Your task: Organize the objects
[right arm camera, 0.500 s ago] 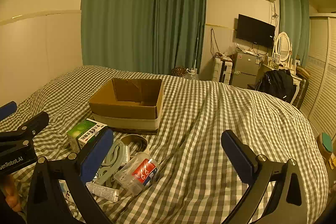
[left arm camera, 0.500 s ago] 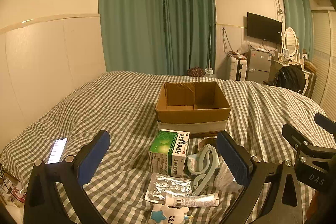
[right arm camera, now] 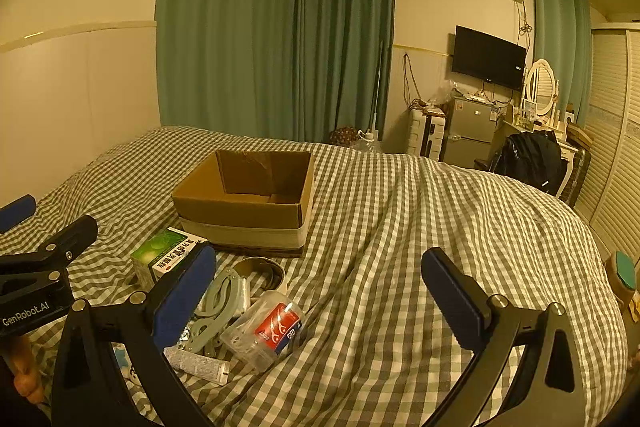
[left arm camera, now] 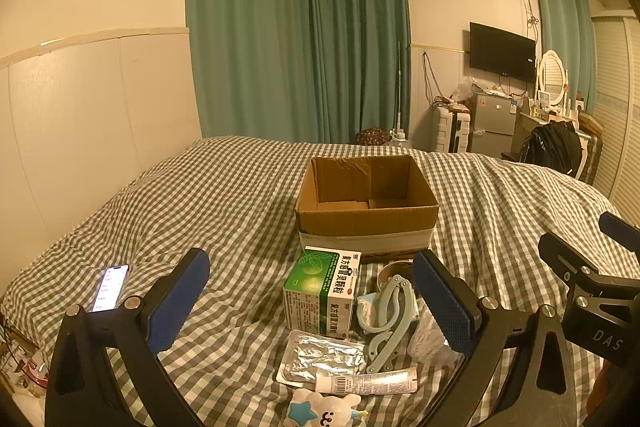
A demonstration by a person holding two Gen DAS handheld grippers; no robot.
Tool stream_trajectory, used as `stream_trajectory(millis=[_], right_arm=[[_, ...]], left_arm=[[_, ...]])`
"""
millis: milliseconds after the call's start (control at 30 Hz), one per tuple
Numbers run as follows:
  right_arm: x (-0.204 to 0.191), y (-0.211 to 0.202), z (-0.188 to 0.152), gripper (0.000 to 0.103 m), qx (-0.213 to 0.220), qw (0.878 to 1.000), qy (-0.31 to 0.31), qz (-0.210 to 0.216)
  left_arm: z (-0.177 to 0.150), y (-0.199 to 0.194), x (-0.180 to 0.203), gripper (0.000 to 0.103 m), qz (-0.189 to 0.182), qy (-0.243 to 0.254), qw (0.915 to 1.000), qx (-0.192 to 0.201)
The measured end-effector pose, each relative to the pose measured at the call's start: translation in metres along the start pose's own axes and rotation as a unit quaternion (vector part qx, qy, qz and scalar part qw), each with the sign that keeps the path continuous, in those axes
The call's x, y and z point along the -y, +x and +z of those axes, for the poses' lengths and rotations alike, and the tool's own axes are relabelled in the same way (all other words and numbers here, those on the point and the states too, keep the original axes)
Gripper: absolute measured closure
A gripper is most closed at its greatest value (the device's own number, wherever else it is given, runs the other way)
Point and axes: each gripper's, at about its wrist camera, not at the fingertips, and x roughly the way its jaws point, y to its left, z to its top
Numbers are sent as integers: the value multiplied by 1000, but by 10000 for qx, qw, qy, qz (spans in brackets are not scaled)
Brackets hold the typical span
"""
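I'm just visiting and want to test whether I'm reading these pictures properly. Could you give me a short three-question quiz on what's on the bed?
1. True or false: the cardboard box already has things packed in it.
2. Multiple choice: what lies right in front of the green medicine box? A) a phone B) a foil blister pack C) a backpack
3. Fill in: both the left tongs and the right tongs are ____ and hold nothing.

Key
1. False: it looks empty inside.
2. B: the foil blister pack lies there; the phone lies far off to the left on the bed.
3. Open.
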Motion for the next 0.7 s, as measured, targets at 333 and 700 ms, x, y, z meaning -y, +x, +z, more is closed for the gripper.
stream_trajectory(millis=[333,700], right_arm=[[-2,-2,-1,1,40,10000,-10,5],[-3,-3,0,1,56,10000,-53,-36]], left_arm=[[0,-1,0,0,0,0,10000,-3],[0,-1,1,0,5,4,10000,-7]])
